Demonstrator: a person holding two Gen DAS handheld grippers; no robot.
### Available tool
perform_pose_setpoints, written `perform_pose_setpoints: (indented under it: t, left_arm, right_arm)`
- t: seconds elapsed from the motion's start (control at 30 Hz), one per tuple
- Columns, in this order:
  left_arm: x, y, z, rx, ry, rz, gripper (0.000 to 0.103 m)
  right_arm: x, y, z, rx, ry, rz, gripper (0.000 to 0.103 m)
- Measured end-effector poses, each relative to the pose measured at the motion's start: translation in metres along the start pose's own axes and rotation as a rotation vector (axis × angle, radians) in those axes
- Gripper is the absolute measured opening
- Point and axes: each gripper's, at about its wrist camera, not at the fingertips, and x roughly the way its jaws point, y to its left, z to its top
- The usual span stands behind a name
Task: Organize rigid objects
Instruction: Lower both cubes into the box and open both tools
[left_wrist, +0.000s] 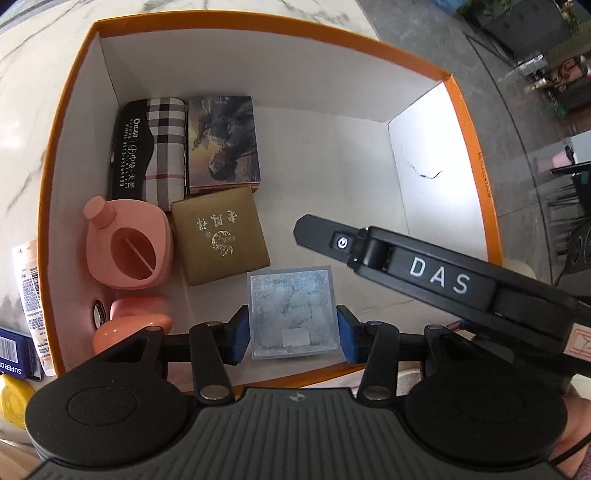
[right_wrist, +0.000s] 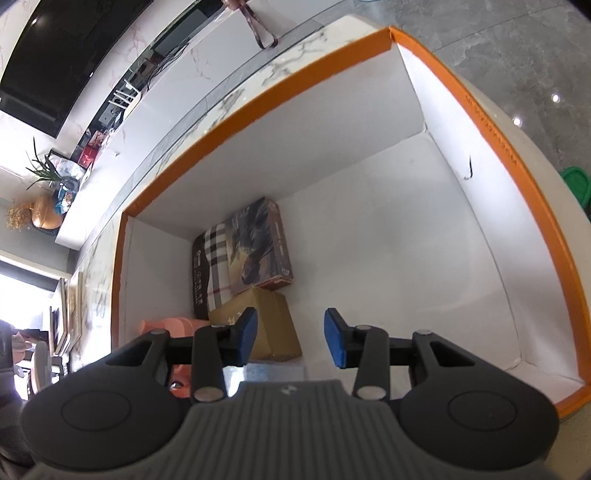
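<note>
A: Left wrist view first. What is being seen?

B: A clear square case (left_wrist: 293, 314) with a frosted silvery face and a small white label is being shown lying flat on the white floor of the orange-rimmed box (left_wrist: 476, 155), near its front wall. It is being flanked by the blue pads (left_wrist: 238, 338) of the left gripper (left_wrist: 293, 338); both pads are being pressed against its sides, so the case is being gripped.

A: Neighbours?

B: A gold box (left_wrist: 219, 234) with embossed characters is being seen just beyond the case. Behind it a plaid case (left_wrist: 149, 149) and a picture-printed box (left_wrist: 221, 144) are being shown side by side. A pink holder (left_wrist: 129, 247) is lying at the left wall. The black body of the right gripper (left_wrist: 424, 269), marked DAS, is being seen crossing the right side, above the box floor.

A: Right wrist view?

B: The right gripper (right_wrist: 290, 341) is being held open, jaws well apart, nothing between them. It is being held over the box (right_wrist: 517, 177) interior. The gold box (right_wrist: 273, 325) is being seen just beyond the left pad (right_wrist: 247, 334); contact cannot be told. A strip of the clear case (right_wrist: 273, 371) is being shown below the jaws, partly hidden by the gripper body.
</note>
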Motion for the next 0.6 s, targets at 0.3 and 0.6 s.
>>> perform_pose_setpoints:
  t: [0.3,0.6]
  left_arm:
    - [-0.004,0.001,-0.004,0.03,0.012,0.02,0.069]
    - [-0.053,0.028,-0.013,0.021,-0.129,-0.039,0.071]
  right_arm:
    - [0.009,0.007,-0.005,-0.033,0.093,0.006,0.043]
    - [0.013,0.01,-0.005,-0.007,0.101,-0.009,0.043]
